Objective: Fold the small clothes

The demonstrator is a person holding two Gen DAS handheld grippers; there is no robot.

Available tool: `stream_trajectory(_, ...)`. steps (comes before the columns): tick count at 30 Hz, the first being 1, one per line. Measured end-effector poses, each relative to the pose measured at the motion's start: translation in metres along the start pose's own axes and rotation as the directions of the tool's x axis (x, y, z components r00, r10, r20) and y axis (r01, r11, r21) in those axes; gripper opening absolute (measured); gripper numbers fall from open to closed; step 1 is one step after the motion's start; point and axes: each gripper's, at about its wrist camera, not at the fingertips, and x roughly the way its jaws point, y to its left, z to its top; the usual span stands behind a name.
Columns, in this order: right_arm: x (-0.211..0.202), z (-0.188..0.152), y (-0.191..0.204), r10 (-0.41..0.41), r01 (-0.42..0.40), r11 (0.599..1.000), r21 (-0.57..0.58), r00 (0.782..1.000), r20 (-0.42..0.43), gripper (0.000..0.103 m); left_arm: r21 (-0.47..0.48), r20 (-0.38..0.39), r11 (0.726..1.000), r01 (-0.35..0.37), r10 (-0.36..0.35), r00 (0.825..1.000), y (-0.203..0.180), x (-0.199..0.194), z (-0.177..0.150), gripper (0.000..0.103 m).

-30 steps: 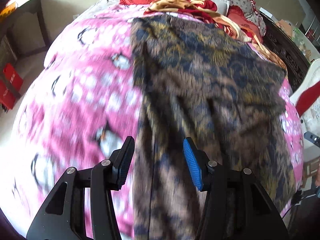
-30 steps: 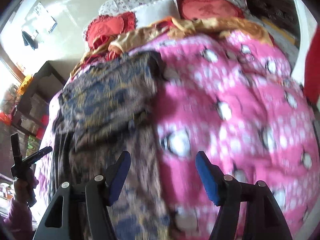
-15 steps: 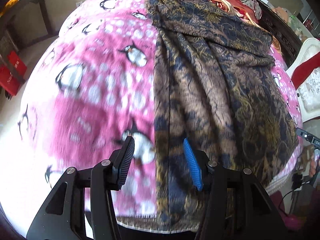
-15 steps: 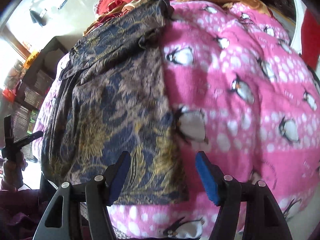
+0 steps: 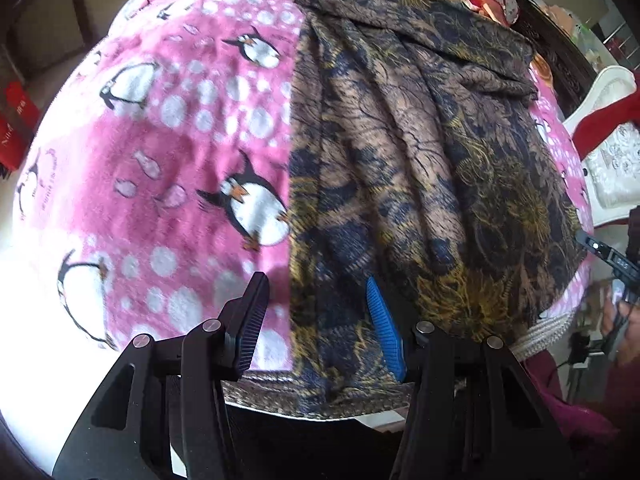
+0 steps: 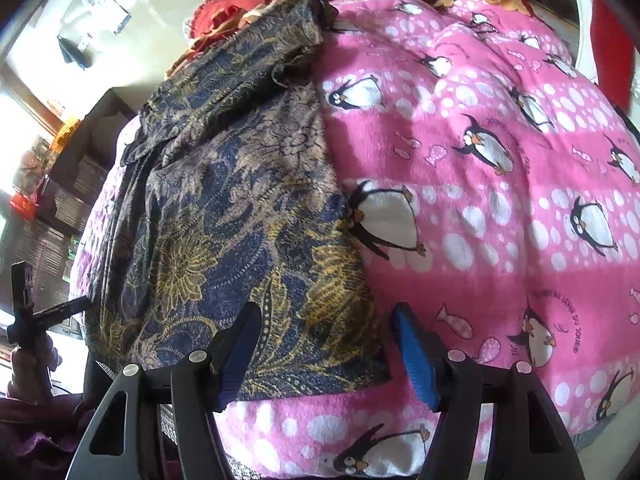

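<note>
A dark brown, navy and gold patterned garment [image 5: 420, 152] lies spread lengthwise on a pink penguin blanket [image 5: 168, 152]; it also shows in the right wrist view [image 6: 224, 216] on the same blanket [image 6: 480, 200]. My left gripper [image 5: 316, 320] is open, just above the garment's near left hem corner, which hangs over the bed edge. My right gripper [image 6: 326, 348] is open over the garment's near right hem corner. Neither holds cloth.
Red and gold pillows and bedding [image 6: 240, 12] pile up at the head of the bed. A white chair with red cloth [image 5: 608, 128] stands on the right, dark shelves [image 6: 80, 152] on the left. The other gripper [image 6: 28, 308] shows at the left edge.
Both grippers have drawn back toward the near edge of the bed and lowered to the garment's hem corners. Both stayed open.
</note>
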Motion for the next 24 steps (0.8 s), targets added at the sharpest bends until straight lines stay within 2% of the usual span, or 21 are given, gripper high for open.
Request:
stream_trajectory(1,0.002,0.0,0.002,-0.005,0.005,1.0,-0.011,1.0,0.005,0.062,0.003,-0.002,1.0,-0.001,0.001,1.0,-0.001,0.002,0.0,0.051)
stream_trajectory(3,0.008,0.0,0.006,-0.047,0.047,0.998,-0.046,0.999,0.001,0.048,0.0,-0.004,1.0,-0.011,0.011,1.0,-0.004,0.006,0.001,0.051)
stream_trajectory(5,0.008,-0.001,0.011,-0.125,0.126,0.988,-0.085,0.992,0.011,0.022,-0.006,0.001,1.0,-0.008,0.008,1.0,-0.005,0.006,0.002,0.051)
stream_trajectory(7,-0.004,-0.001,0.006,-0.1,0.101,0.993,-0.057,0.995,0.032,0.004,0.002,-0.001,1.0,-0.004,0.004,1.0,-0.007,0.006,0.001,0.051)
stream_trajectory(8,-0.011,-0.001,0.003,-0.074,0.075,0.996,-0.047,0.997,0.036,0.003,0.008,-0.005,1.0,-0.004,0.004,1.0,-0.007,0.006,0.001,0.051)
stream_trajectory(10,-0.028,-0.008,0.006,-0.071,0.074,0.995,-0.065,0.997,0.044,0.003,0.008,-0.013,1.0,0.005,-0.005,1.0,-0.009,0.006,0.003,0.051)
stream_trajectory(14,-0.047,-0.041,0.019,-0.048,0.044,0.993,-0.113,0.998,-0.033,0.003,-0.018,-0.021,0.999,0.05,-0.05,0.999,-0.006,0.001,-0.003,0.051)
stream_trajectory(17,-0.044,-0.062,0.019,-0.055,0.048,0.992,-0.116,0.997,-0.061,0.003,-0.017,-0.015,0.999,0.045,-0.045,0.999,-0.005,0.003,-0.006,0.051)
stream_trajectory(21,-0.037,-0.06,0.007,-0.001,0.0,0.999,-0.034,0.999,-0.041,0.003,0.009,-0.019,1.0,0.025,-0.025,1.0,-0.007,0.0,-0.006,0.051)
stream_trajectory(24,-0.036,-0.058,0.008,0.0,-0.002,0.999,-0.045,0.999,-0.035,0.003,0.026,-0.018,0.999,0.021,-0.02,1.0,-0.01,0.005,-0.007,0.051)
